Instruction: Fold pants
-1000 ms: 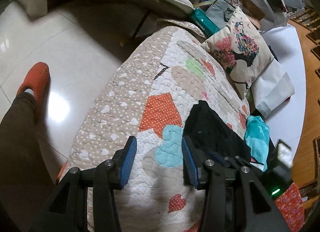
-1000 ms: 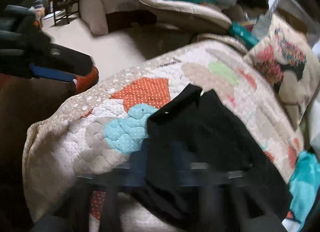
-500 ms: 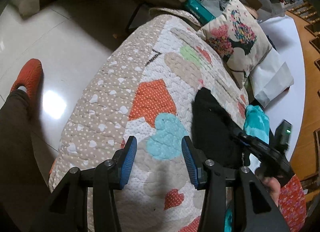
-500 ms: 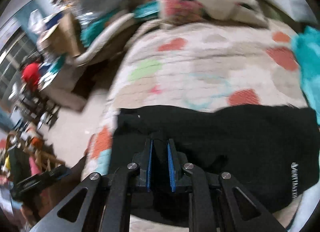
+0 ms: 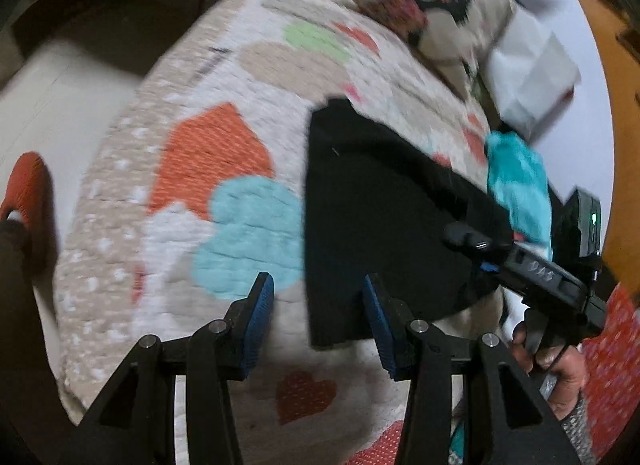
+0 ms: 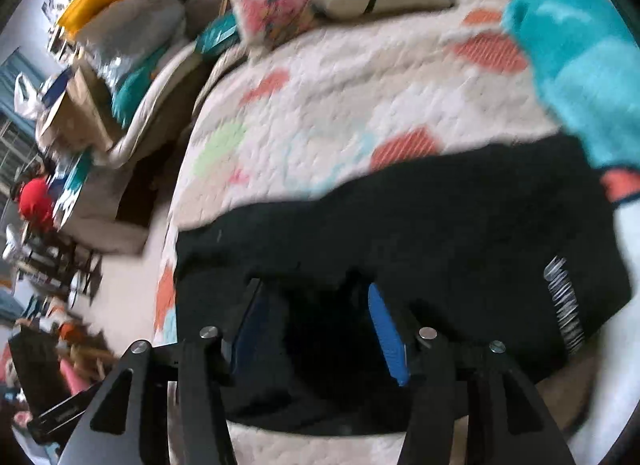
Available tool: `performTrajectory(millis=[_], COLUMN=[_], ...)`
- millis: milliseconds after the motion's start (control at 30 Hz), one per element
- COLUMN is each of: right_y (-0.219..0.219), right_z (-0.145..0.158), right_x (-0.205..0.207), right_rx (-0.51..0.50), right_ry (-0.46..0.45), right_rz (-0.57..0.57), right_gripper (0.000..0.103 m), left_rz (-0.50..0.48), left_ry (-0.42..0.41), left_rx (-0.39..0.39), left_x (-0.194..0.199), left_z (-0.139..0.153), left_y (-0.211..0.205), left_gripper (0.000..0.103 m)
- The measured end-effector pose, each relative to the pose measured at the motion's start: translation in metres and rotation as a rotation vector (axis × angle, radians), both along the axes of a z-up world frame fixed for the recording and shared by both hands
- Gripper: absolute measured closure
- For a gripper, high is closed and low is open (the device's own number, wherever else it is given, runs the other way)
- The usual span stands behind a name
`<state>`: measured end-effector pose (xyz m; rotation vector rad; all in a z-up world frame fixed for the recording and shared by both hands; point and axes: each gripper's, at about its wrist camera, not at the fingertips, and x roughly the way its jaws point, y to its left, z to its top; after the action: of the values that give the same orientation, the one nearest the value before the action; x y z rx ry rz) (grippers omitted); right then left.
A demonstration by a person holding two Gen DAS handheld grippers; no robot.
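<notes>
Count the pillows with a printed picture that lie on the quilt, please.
1. The printed pillow lies at the far end of the quilt, beyond the black pants. Others may be hidden outside the views.

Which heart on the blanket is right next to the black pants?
The big light-blue heart on the quilt: its edge meets the black pants. The orange one sits farther left.

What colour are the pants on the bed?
The pants are black, with a small white print near one end. The right wrist view shows them best.
</notes>
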<state>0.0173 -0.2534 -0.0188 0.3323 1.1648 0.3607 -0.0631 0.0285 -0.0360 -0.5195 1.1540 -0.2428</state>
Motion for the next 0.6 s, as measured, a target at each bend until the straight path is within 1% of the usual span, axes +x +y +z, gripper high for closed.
performTrajectory(millis=[33,67,100,133,200,233,300,333,400,500,533,600], right_y=[0.007,0.012,0.013,0.008,-0.001,-0.005,-0.008,-0.006,0.004,0.036,0.054,0.089], right_z=[-0.006,-0.009,-0.009,-0.007,-0.005,-0.001,0.010,0.020,0.032,0.042,0.040,0.033], right_x=[-0.001,-0.003,-0.003,-0.003,-0.002,-0.001,0.003,0.006,0.015,0.042,0.054,0.073], right_rx=[-0.021,-0.081,-0.131,-0.131,-0.159,-0.191,-0.249,-0.263,-0.236,-0.101,-0.089,-0.126], right_ry=[0.022,0.027,0.027,0.031,0.038,0.029,-0.026,-0.062,-0.108,-0.130,-0.124,-0.107], right_rz=[0.037,0.047,0.036,0.004,-0.057,-0.088,-0.129,-0.120,-0.061,0.127,0.204,0.339], right_gripper=[0.059,0.076,0.076,0.076,0.056,0.042,0.041,0.041,0.041,0.041,0.041,0.041], left_rz=[-0.015,-0.026,-0.035,-0.040,-0.035,-0.034,-0.031,-0.031,-0.030,-0.020,-0.021,-0.019], left_ry=[0.002,0.004,0.007,0.011,0.024,0.026,0.023,0.018,0.010,-0.010,-0.017,-0.018], left_rx=[0.011,0.018,0.018,0.009,-0.017,-0.028,-0.040,-0.043,-0.054,-0.048,-0.032,0.026], left_x=[0.001,0.002,0.003,0.005,0.009,0.010,0.014,0.016,0.019,0.020,0.018,0.018], left_z=[-0.002,-0.004,-0.006,-0.009,-0.015,-0.017,-0.020,-0.021,-0.022,-0.022,-0.021,-0.022], left_y=[-0.005,-0.010,-0.014,-0.017,-0.019,-0.021,-0.023,-0.025,-0.030,-0.039,-0.040,-0.043], left_gripper=[0.058,0.058,0.058,0.058,0.058,0.058,0.057,0.056,0.056,0.056,0.057,0.082])
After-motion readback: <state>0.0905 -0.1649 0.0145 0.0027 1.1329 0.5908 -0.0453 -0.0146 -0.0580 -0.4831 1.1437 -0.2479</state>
